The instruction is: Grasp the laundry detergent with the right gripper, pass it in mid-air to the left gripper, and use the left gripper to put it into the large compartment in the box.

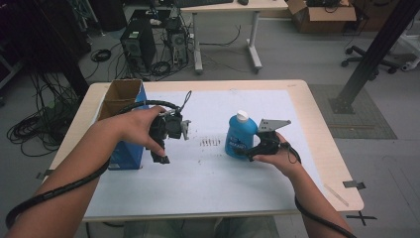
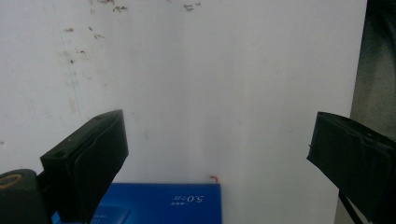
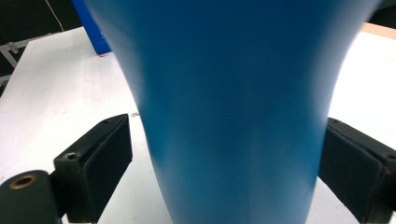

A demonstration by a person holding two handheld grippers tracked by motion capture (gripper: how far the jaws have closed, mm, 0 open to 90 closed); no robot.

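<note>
A blue bottle [image 1: 241, 136] with a white cap stands upright on the white table [image 1: 223, 188], right of centre. My right gripper [image 1: 250, 151] reaches it from the right, low on its body. In the right gripper view the bottle [image 3: 229, 93] sits between the jaws of the right gripper [image 3: 224, 172]: the right pad is at its side, and a gap shows beside the left pad. My left gripper [image 1: 159, 153] hangs open over the table, pointing down, with nothing between its jaws, beside an open blue box [image 1: 130, 156]. In the left gripper view that gripper [image 2: 219, 154] looks down past the box edge [image 2: 163, 205].
Small brown specks [image 1: 210, 142] mark the table between the grippers. The blue box's open cardboard top [image 1: 121, 96] is at the table's left edge. Beyond the table stand computer towers [image 1: 138, 44], cables, a desk [image 1: 228, 7] and a black slanted post [image 1: 376, 49].
</note>
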